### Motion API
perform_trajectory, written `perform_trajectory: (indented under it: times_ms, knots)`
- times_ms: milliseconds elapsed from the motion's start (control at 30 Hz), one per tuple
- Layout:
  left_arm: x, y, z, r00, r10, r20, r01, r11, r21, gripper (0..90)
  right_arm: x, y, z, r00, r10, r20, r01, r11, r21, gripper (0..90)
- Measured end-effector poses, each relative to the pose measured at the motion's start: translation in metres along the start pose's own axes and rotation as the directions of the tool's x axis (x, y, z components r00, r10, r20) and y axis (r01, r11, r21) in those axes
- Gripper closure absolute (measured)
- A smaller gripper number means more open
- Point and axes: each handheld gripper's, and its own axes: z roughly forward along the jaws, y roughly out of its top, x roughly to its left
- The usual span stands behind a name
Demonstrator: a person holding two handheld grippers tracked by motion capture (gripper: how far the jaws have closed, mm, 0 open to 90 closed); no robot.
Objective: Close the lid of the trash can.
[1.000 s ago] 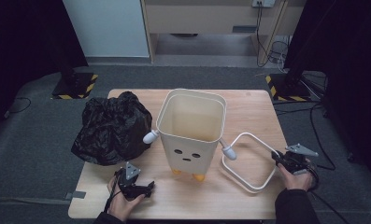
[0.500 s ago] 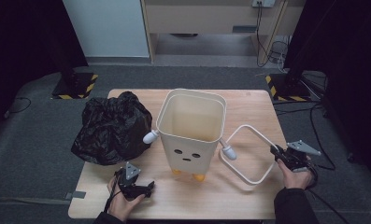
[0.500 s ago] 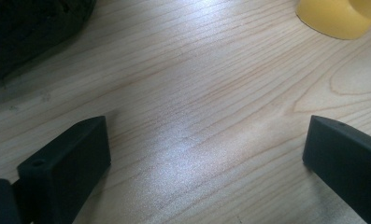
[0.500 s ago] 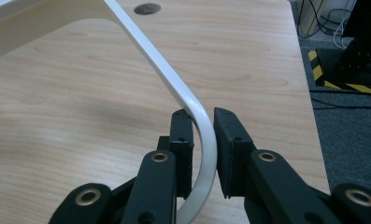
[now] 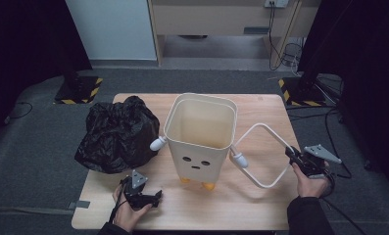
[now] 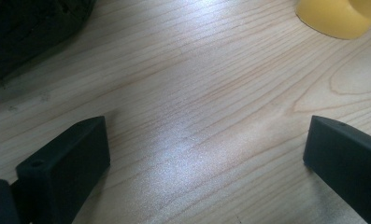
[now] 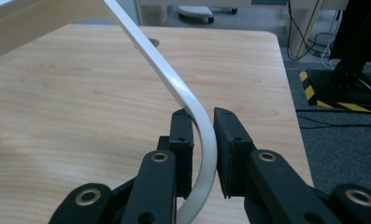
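A cream bin point(image 5: 202, 142) with a face and yellow feet point(image 5: 208, 186) stands upright mid-table. Its white loop handle point(image 5: 275, 138) swings out to the right, lifted off the wood. My right gripper point(image 5: 294, 155) is shut on the handle's far corner; in the right gripper view both pads clamp the white band point(image 7: 164, 74) at the bend, my right gripper point(image 7: 203, 116) above the table's right side. My left gripper point(image 5: 153, 198) rests low at the front left, open, with bare wood between its jaws point(image 6: 206, 140). One yellow foot point(image 6: 337, 18) sits ahead of it.
A crumpled black plastic bag point(image 5: 116, 134) lies on the left of the wooden table point(image 5: 260, 205), touching the bin's left knob; its edge point(image 6: 29, 23) also shows in the left gripper view. Dark floor, cables and striped stand bases surround the table.
My right gripper has risen a little with the handle, tilting the loop up off the table. The left gripper, bin and bag have stayed put.
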Motion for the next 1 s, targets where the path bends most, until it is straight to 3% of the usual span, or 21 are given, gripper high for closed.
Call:
perform_trajectory:
  times_ms: [233,500,1000]
  knots:
    - [0.000,0.000,0.000,1.0000,0.000,0.000,0.000,1.0000,0.000,0.0,0.004,0.007,-0.002,1.0000,0.004,0.006,-0.003,0.998,-0.057,78.1]
    - [0.000,0.000,0.000,1.0000,0.000,0.000,0.000,1.0000,0.000,0.0,0.005,0.015,-0.007,0.9998,0.009,0.015,-0.007,0.996,-0.087,78.2]
    - [0.000,0.000,0.000,1.0000,0.000,0.000,0.000,1.0000,0.000,0.0,0.008,0.032,-0.018,0.9979,0.009,0.064,0.001,0.986,-0.166,78.1]
